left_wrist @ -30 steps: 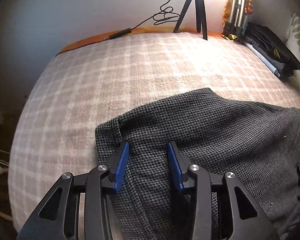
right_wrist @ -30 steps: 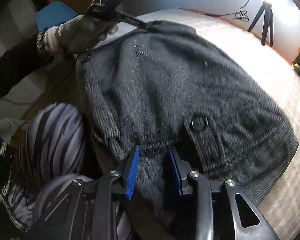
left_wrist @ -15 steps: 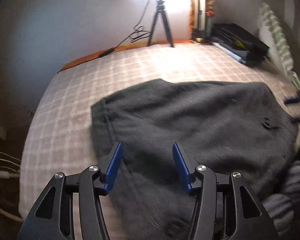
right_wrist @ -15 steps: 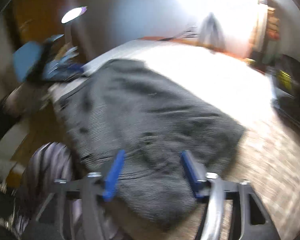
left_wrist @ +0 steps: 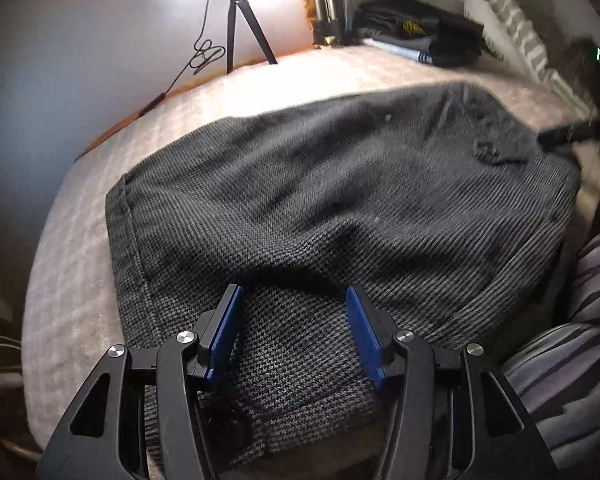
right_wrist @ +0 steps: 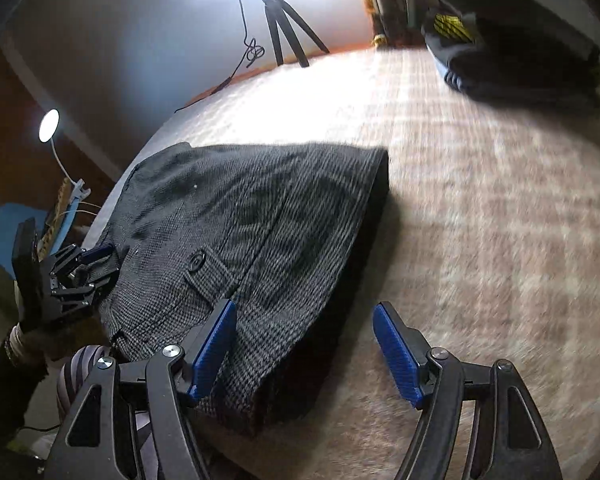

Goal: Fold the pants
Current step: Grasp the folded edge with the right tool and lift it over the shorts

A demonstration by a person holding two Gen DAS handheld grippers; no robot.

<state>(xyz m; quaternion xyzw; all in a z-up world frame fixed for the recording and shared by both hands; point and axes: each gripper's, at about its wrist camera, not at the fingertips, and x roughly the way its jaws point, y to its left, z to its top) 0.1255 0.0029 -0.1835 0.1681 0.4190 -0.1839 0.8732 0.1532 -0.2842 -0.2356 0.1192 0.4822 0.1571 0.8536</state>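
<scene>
The grey houndstooth pants (left_wrist: 340, 200) lie folded in a flat block on the checked bed cover (left_wrist: 80, 240). In the right wrist view the pants (right_wrist: 260, 240) show a button tab (right_wrist: 198, 262) on top. My left gripper (left_wrist: 294, 330) is open and empty, held just above the near edge of the pants. My right gripper (right_wrist: 304, 344) is wide open and empty over the near right corner of the pants. The left gripper also shows at the far left of the right wrist view (right_wrist: 84, 268).
A stack of folded dark clothes (right_wrist: 516, 56) lies at the far right of the bed. A black tripod (right_wrist: 284, 28) and cable stand at the far edge by the wall. The person's striped leg (left_wrist: 580, 340) is at the near right.
Both grippers have let go of the pants, opened wider and drawn back from the cloth. The pants now lie flat on the bed.
</scene>
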